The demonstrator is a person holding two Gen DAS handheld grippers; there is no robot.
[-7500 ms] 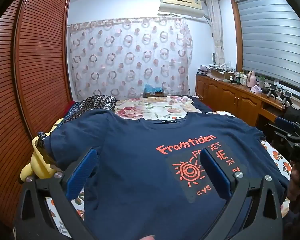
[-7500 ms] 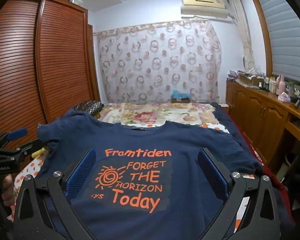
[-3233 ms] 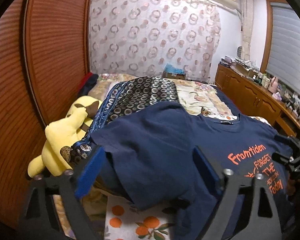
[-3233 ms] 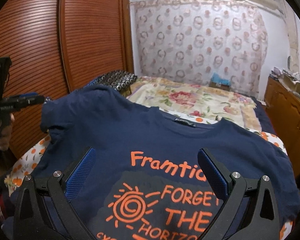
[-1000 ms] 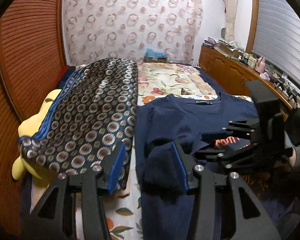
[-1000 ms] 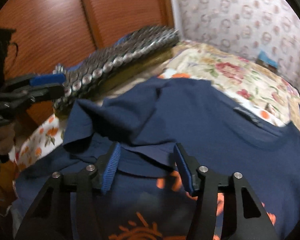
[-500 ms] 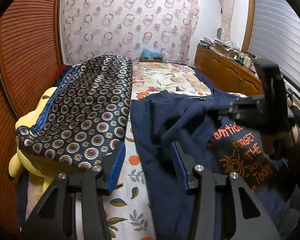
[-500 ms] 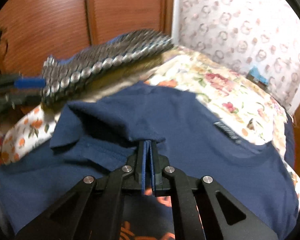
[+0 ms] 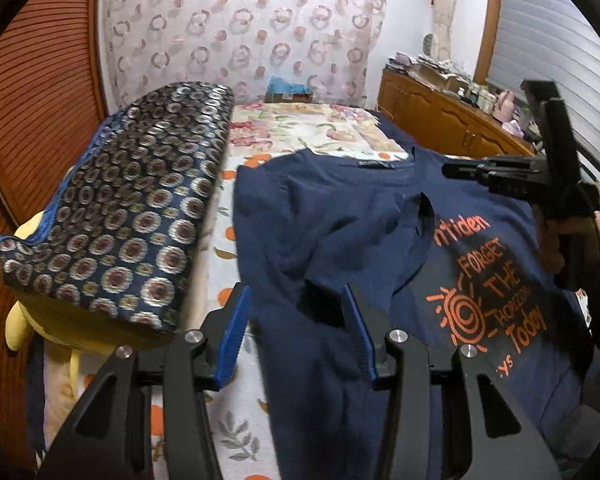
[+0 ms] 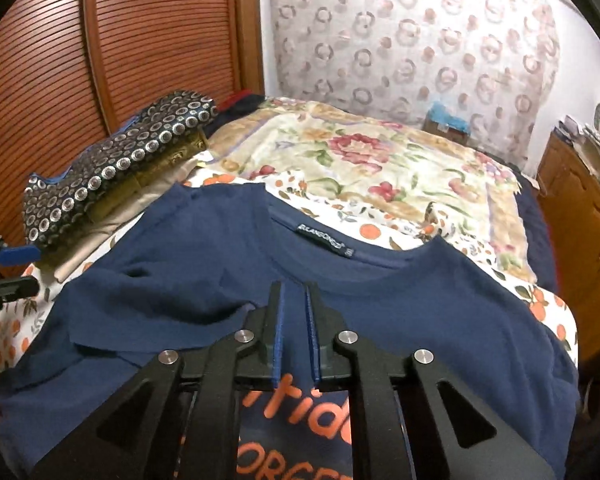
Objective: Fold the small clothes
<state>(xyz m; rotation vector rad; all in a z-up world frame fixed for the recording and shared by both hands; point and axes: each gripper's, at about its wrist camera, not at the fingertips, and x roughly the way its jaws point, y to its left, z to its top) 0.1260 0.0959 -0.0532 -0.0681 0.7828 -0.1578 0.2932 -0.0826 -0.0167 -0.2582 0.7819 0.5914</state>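
At the far left a yellow plush toy [image 9: 18, 332] lay half under a circle-patterned cushion [image 9: 120, 216]. Right of them, a navy T-shirt [image 9: 340, 220] with orange lettering lay face up on the bed [image 9: 308, 128]. Its left sleeve [image 9: 340, 248] had been turned in over the chest, rumpled, its hem touching the print. By my judgement that was only the first fold: the right sleeve, which I could not see clearly, and the body folds looked undone.

The left claw [image 9: 296, 332] hovered half open at the shirt's near left edge, navy cloth showing between its blue pads, not pinched. The right claw [image 10: 294, 332], over the chest just below the collar label [image 10: 326, 245], was opening from almost shut, a narrow gap between its pads with nothing gripped, the shirt lying beneath.
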